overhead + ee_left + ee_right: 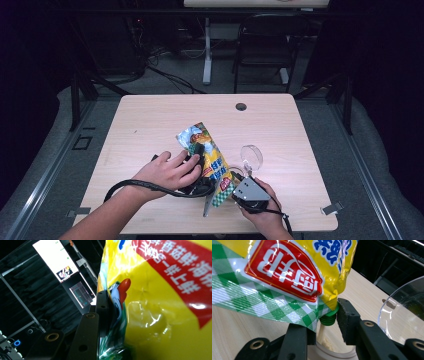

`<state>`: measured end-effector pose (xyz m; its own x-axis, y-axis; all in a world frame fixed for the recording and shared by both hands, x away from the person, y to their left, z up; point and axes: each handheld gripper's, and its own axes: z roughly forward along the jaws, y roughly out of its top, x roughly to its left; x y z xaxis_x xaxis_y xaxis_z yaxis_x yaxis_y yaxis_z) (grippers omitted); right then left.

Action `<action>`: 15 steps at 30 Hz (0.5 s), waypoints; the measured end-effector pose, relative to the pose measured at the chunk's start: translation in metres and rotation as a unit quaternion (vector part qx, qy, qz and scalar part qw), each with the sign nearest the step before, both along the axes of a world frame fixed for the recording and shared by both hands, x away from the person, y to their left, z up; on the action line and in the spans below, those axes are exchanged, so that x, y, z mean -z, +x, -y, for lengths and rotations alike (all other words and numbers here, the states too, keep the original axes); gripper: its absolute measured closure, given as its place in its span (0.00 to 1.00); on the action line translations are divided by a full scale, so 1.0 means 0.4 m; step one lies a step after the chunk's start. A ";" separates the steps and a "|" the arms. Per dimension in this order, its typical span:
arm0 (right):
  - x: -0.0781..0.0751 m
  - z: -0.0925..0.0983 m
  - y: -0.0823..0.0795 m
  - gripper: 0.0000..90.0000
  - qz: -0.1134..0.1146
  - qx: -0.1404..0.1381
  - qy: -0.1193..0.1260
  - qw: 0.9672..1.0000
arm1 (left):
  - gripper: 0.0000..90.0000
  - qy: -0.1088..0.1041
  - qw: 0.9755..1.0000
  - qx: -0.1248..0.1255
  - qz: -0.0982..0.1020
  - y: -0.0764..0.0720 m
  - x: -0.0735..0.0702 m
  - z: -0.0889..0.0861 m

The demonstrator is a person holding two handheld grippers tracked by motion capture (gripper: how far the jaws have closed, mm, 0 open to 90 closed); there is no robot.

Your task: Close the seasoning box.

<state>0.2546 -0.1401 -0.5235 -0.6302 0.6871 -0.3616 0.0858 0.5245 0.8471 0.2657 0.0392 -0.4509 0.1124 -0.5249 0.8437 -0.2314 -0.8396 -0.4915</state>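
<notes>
Two grippers worked one glossy yellow foil pouch with green-checked base [212, 160] at the pale wooden table's [150, 120] six o'clock. Left gripper [106, 312] clamped its crinkled body; right gripper [329, 315] pinched the small green plastic spout [328, 318]. Squeezing gently seemed wise, spout aimed at the clear plastic bowl [251, 156] at four o'clock

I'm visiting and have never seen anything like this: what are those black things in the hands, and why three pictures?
A person holds a hand-operated gripper in each hand. One camera looks down from above the table; the other two ride on the grippers and look along their black jaws. The left gripper squeezes a yellow snack pouch in the middle. The right gripper has the pouch's green spout between its jaws, near the lower corner; I cannot tell if they pinch it. A clear plastic cup lies beside them.
</notes>
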 end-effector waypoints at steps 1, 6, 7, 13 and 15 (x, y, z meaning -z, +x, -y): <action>0.000 0.000 0.000 0.78 0.001 0.001 0.000 1.000 | 0.88 -0.001 1.000 -0.002 0.002 0.000 0.001 -0.001; 0.000 0.001 0.000 0.78 0.001 0.001 0.000 1.000 | 0.89 0.005 1.000 0.003 0.005 -0.001 0.001 0.000; 0.000 0.001 0.000 0.78 0.000 0.000 -0.001 1.000 | 0.89 0.005 1.000 0.002 0.003 -0.001 0.000 0.000; 0.000 -0.001 -0.001 0.78 0.003 0.001 0.000 1.000 | 0.90 0.009 1.000 0.010 0.009 -0.006 -0.001 -0.003; 0.000 -0.001 -0.001 0.78 0.003 0.001 0.002 1.000 | 0.90 0.009 1.000 0.011 0.010 -0.008 -0.001 -0.003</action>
<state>0.2542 -0.1396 -0.5234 -0.6269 0.6895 -0.3629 0.0807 0.5207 0.8499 0.2624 0.0406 -0.4503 0.0827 -0.5429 0.8357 -0.2401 -0.8247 -0.5120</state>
